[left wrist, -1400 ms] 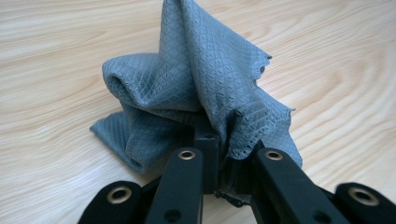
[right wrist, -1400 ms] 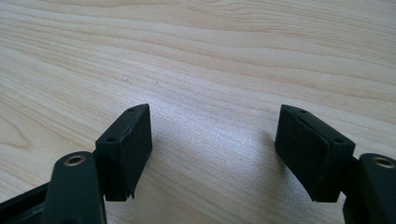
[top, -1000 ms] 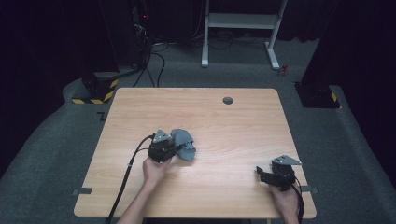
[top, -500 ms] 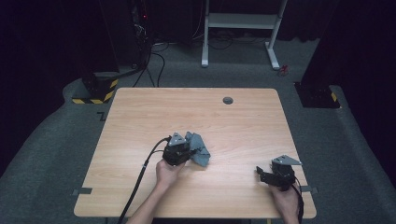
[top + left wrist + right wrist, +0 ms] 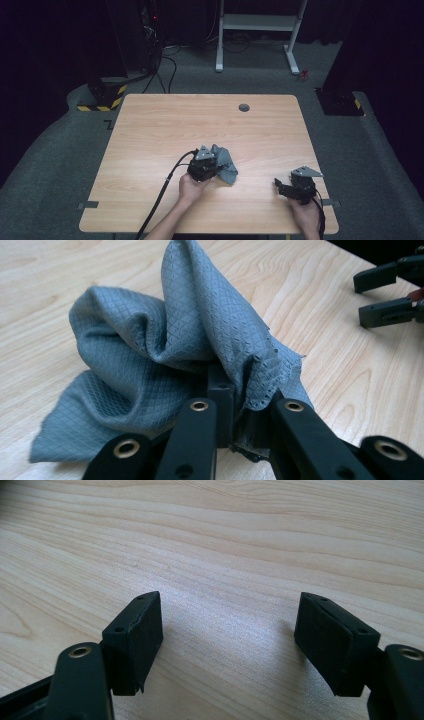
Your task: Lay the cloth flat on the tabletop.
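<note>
Left gripper was clamped on the grey cloth, its jaws drawn close together with a pinched fold of the fabric between them, as the left gripper view made plain: the quilted cloth bunched up right at the jaw tips and spilled forward and to both sides of them onto the wooden table. Gripping a gathered fold rather than a flat edge probably gave the hold enough bite to drag or lift the whole piece, and part of the cloth lay slack on the wood just ahead of the jaws. Well apart to the right, the right gripper sat low near the table's near edge with its jaws standing wide apart and nothing between them; its own view showed bare wood grain between the two pads. It looked parked there, open and pointed toward the cloth, likely ready to take a second corner.
</note>
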{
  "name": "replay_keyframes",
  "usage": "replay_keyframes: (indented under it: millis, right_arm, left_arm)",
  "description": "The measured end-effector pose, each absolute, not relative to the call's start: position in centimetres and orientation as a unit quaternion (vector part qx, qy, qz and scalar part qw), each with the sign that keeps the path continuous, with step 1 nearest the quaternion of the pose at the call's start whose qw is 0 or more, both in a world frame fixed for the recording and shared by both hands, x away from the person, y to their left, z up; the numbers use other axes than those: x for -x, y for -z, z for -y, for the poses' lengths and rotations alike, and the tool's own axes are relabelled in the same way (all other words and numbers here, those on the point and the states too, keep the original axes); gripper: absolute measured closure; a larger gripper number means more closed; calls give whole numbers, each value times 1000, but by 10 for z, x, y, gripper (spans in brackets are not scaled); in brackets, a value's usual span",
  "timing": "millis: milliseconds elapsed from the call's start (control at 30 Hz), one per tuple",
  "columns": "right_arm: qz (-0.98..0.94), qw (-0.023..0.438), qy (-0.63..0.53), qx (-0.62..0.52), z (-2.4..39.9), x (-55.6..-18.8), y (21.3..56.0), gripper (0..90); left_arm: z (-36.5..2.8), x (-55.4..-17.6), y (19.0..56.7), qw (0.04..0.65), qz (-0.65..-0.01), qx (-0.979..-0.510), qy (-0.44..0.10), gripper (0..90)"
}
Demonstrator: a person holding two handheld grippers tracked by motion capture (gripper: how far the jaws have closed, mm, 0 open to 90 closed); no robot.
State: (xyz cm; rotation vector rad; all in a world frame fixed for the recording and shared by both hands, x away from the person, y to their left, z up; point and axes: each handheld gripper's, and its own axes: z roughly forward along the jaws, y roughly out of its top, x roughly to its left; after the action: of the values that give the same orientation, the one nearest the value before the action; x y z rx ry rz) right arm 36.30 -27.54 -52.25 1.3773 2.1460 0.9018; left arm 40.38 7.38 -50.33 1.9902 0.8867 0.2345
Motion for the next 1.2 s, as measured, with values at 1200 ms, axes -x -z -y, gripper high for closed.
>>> replay_keyframes:
  millis: [1200]
  right_arm:
    - [-775,215,-327,-497,275,-363,523,274]
  left_arm:
    - [-82,-393,517,440,-379,-807,-107,509]
